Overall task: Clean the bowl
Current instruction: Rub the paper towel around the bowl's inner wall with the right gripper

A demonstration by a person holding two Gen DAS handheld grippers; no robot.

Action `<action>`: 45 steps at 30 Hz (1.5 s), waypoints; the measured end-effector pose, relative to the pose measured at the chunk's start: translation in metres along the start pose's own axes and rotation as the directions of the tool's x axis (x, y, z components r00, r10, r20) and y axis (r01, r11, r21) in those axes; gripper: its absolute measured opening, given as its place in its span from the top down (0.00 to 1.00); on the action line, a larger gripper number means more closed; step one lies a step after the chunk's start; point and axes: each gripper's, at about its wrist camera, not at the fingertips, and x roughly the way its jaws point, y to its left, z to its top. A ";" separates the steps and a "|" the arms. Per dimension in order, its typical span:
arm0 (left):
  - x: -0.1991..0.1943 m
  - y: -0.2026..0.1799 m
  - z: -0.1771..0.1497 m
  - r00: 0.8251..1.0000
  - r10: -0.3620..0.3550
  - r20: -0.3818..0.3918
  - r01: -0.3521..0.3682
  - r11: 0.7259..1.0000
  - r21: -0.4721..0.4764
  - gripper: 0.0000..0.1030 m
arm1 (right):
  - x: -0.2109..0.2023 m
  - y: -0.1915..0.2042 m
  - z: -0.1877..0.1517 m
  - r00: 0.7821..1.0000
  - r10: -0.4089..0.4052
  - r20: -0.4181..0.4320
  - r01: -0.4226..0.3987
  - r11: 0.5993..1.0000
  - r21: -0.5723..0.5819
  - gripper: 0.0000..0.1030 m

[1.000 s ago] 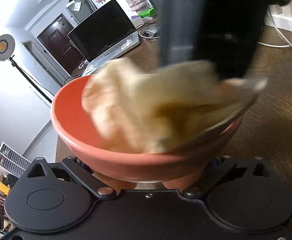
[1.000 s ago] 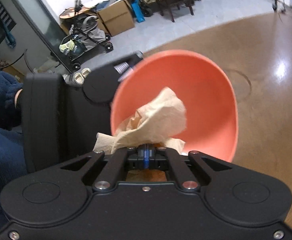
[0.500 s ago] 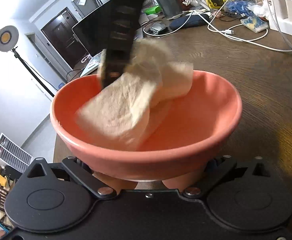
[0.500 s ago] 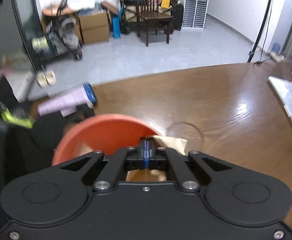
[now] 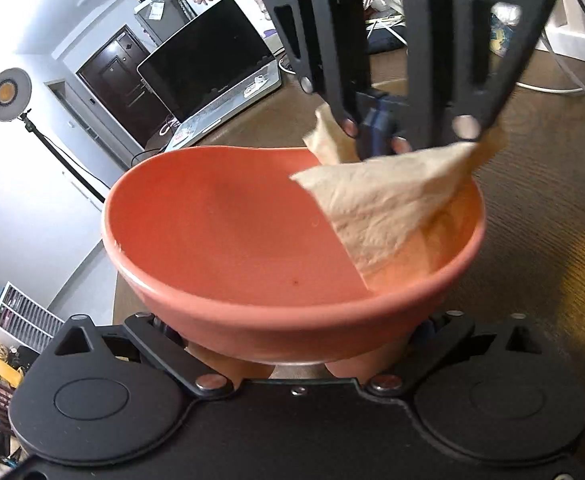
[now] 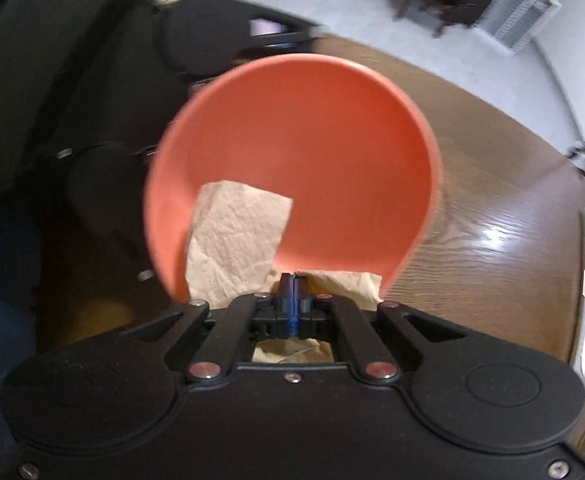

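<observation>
- One salmon-coloured bowl [image 5: 228,240] fills the middle of the left wrist view, tilted, with its foot held at the bottom centre of the frame.
- The left gripper [image 5: 298,364] pinches the bowl's base: two orange fingertips [image 5: 232,364] press against its underside, one on either side of the foot.
- One beige paper towel [image 5: 388,208] hangs into the right half of the bowl, a flat corner lying against the inner wall. In the right wrist view it lies at the lower left of the bowl's inside.
- The right gripper [image 5: 376,128] comes down from the top of the left wrist view, its black linkage wide across the upper right. Its blue-tipped jaws are pressed together on the towel's upper edge, at the bowl's far rim.
- In the right wrist view the same jaws meet at lower centre, with towel bunched on both sides of them and behind them.
- One brown wood-grain tabletop [image 5: 552,208] lies beneath the bowl.
- One open laptop [image 5: 212,80] sits in the upper middle left of the left wrist view, screen dark.
- One round lamp on a stand [image 5: 8,88] is at the far left.
- Several white cables [image 5: 564,80] trail at the upper right.
</observation>
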 end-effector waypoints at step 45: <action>0.011 -0.002 0.004 1.000 0.013 -0.024 -0.014 0.999 -0.051 0.04 | -0.018 -0.042 0.000 0.975 -0.004 0.223 -0.072 0.941 0.331 1.00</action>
